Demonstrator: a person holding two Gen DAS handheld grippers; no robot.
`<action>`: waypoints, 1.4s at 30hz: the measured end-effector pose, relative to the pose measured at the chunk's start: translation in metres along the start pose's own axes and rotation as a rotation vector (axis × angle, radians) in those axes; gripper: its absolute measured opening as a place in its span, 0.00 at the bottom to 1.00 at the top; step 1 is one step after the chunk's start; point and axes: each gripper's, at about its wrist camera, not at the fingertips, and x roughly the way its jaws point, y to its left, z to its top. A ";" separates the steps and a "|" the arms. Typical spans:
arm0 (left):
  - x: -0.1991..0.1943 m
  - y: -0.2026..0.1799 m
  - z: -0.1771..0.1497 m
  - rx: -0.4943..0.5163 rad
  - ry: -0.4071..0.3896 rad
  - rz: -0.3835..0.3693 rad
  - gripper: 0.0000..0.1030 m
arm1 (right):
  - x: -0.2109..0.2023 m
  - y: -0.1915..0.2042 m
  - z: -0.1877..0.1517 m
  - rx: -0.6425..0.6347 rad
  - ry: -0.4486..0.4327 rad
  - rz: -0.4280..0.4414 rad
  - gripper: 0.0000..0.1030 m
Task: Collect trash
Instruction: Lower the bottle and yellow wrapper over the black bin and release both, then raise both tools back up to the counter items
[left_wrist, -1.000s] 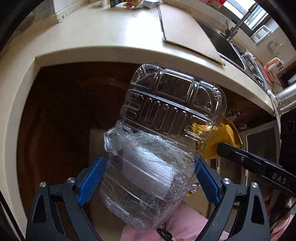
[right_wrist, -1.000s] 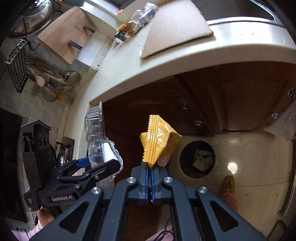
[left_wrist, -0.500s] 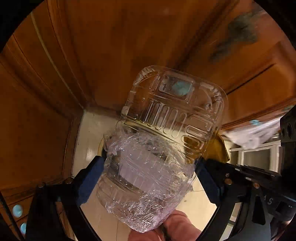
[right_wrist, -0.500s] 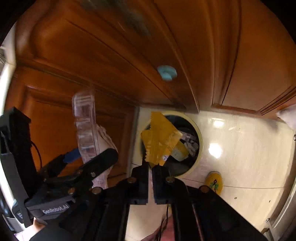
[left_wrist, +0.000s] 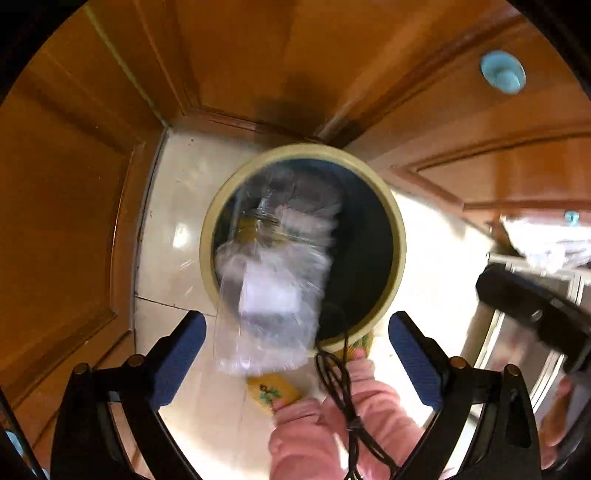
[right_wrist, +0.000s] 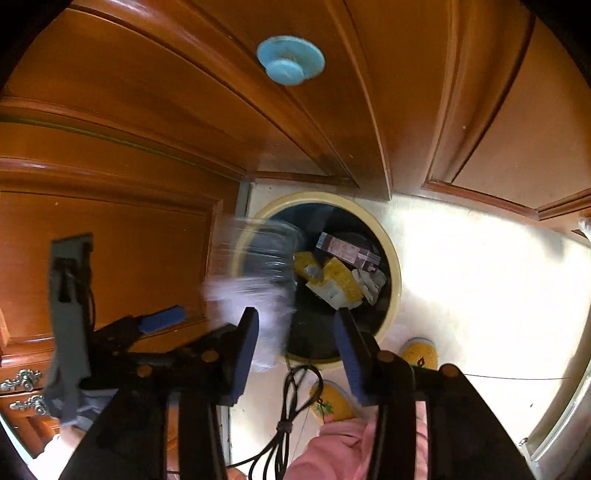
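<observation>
Now the drop is underway: the left gripper (left_wrist: 295, 354) stands wide, the blurred clear container (left_wrist: 269, 280) seemingly falling into the bin (left_wrist: 397, 229), right gripper (right_wrist: 295, 350) opening empty; next, fetch more trash.

a: where does the bin (left_wrist: 395, 236) stand?
b: on the floor (right_wrist: 480, 280), close before the cabinet doors (left_wrist: 92, 206) — they rise behind it and to its left.
a: what's in it?
b: wrappers and a box (right_wrist: 347, 251), heaped on its right side in the right wrist view.
a: and the plastic container (left_wrist: 273, 280)?
b: blurred, over the bin's left rim — between the left gripper (left_wrist: 295, 332) pads, touching neither.
</observation>
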 end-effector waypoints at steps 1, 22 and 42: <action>0.000 -0.003 0.000 0.002 0.011 -0.005 0.95 | -0.002 0.002 0.000 0.000 -0.002 0.006 0.42; -0.210 -0.035 -0.043 0.005 -0.123 -0.013 0.99 | -0.154 0.069 -0.025 -0.012 -0.089 0.038 0.42; -0.562 -0.103 -0.098 0.094 -0.818 0.040 0.99 | -0.452 0.224 -0.051 -0.267 -0.545 0.111 0.42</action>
